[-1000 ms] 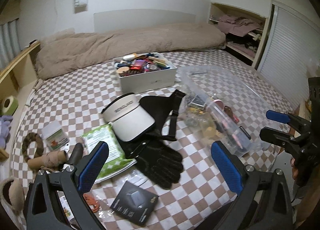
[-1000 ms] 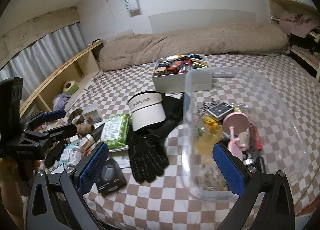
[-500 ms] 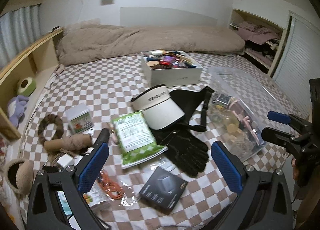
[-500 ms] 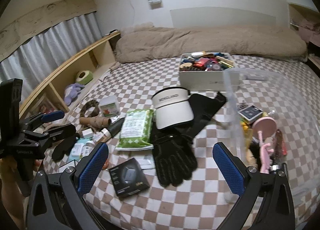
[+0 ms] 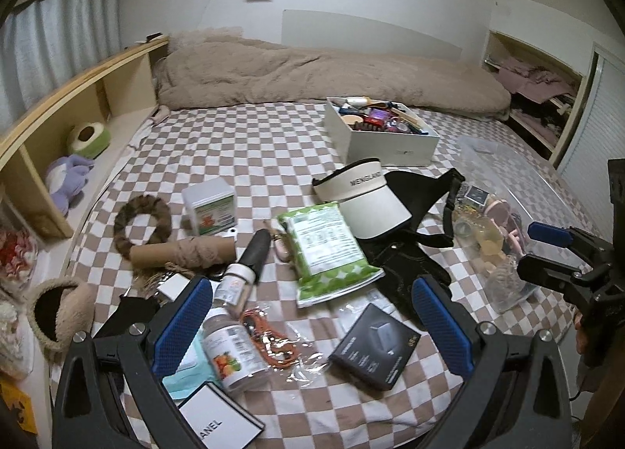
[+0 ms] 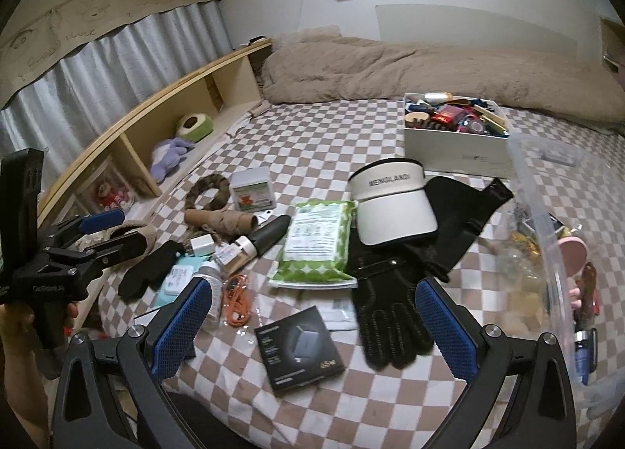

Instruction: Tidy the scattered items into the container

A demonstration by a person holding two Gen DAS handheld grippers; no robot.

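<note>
While nothing is gripped, left gripper (image 5: 312,316) hovering wide open over bottle (image 5: 234,347) and black box (image 5: 374,351). From right wrist: right gripper (image 6: 314,314) equally spread, empty, clear bin (image 6: 547,238) alongside for short drops.

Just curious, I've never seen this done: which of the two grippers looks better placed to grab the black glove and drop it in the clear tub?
Probably the right gripper. It is open, the black glove lies just ahead of its right finger, and the clear tub sits on its right. The left gripper, also open, faces the bottles.
</note>
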